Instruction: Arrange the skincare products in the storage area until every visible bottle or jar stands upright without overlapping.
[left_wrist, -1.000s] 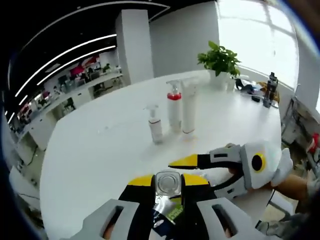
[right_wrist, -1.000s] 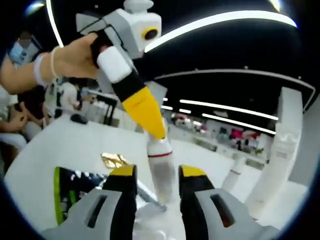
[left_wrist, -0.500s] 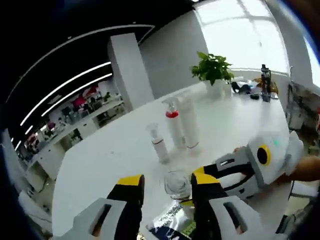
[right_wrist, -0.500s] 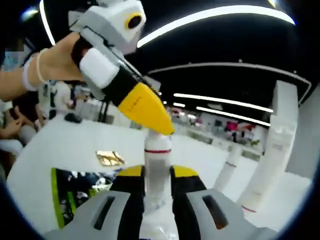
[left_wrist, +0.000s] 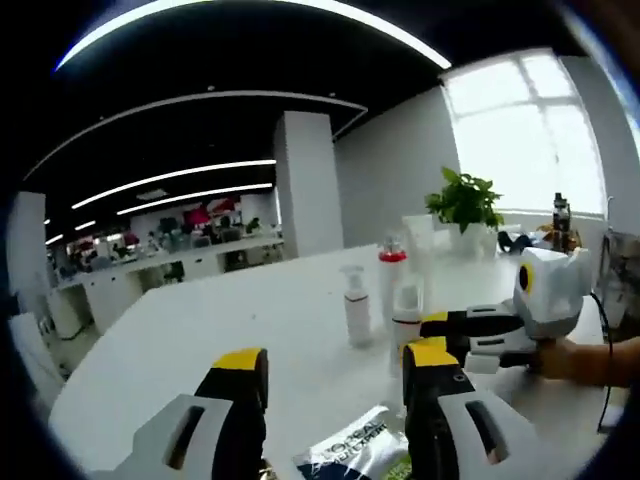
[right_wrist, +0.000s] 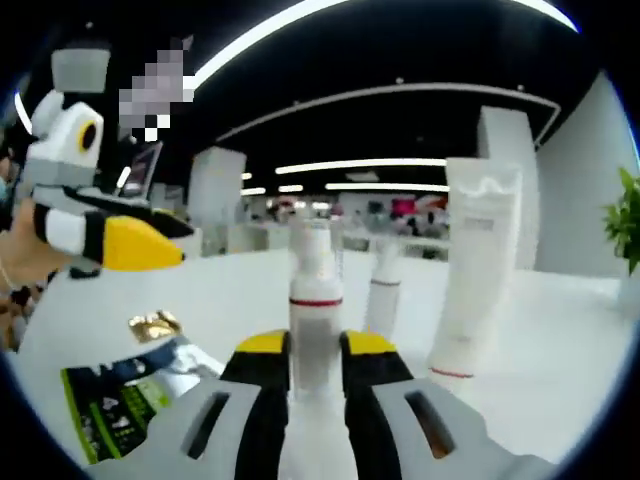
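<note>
Pump bottle (right_wrist: 314, 300), upright on worktop (right_wrist: 560, 330), clamped in right hand-held gripper (right_wrist: 315, 345), beside standing tube (right_wrist: 478, 270); left hand-held gripper (left_wrist: 335, 375) apart, empty, alongside

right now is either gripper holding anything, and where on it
The right gripper is shut on a clear pump bottle, clamping its body just below the red collar band. The left gripper is open and holds nothing.
</note>
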